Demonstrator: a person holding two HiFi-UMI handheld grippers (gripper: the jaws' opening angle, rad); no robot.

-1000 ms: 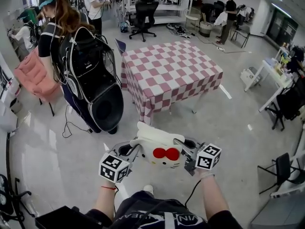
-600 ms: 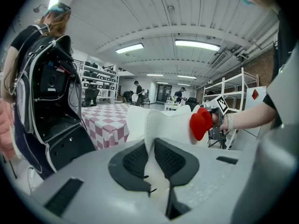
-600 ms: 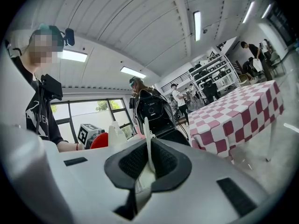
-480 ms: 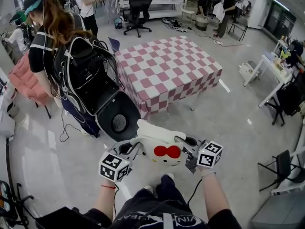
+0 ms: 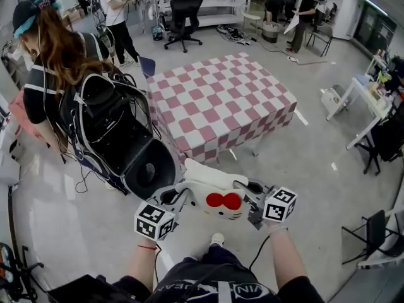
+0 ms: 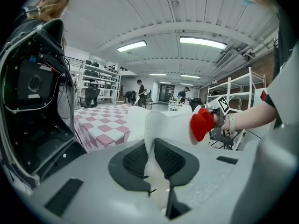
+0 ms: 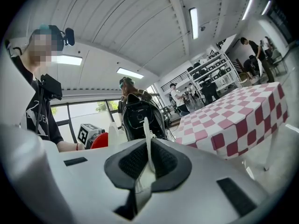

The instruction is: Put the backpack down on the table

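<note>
A white cat-faced backpack [image 5: 211, 191] with a red bow [image 5: 223, 201] hangs in the air between my two grippers, low in the head view. My left gripper [image 5: 172, 198] is shut on its left edge, and white fabric [image 6: 156, 125] stands pinched between the black pads. My right gripper [image 5: 251, 190] is shut on its right side, a thin white strap [image 7: 148, 141] caught between the pads. The table [image 5: 214, 103] with a pink-and-white checked cloth stands a step ahead, its top bare.
A person with a large black golf bag [image 5: 120, 134] stands close at the left, the bag nearly touching the table's left corner. Office chairs [image 5: 184, 11], shelves and other people are at the back. A white side table [image 5: 366, 100] stands at the right.
I have stepped closer to the table, which sits nearer and lower in view. The person with the golf bag has moved nearer, toward the table's left corner. Both grippers still hold the backpack.
</note>
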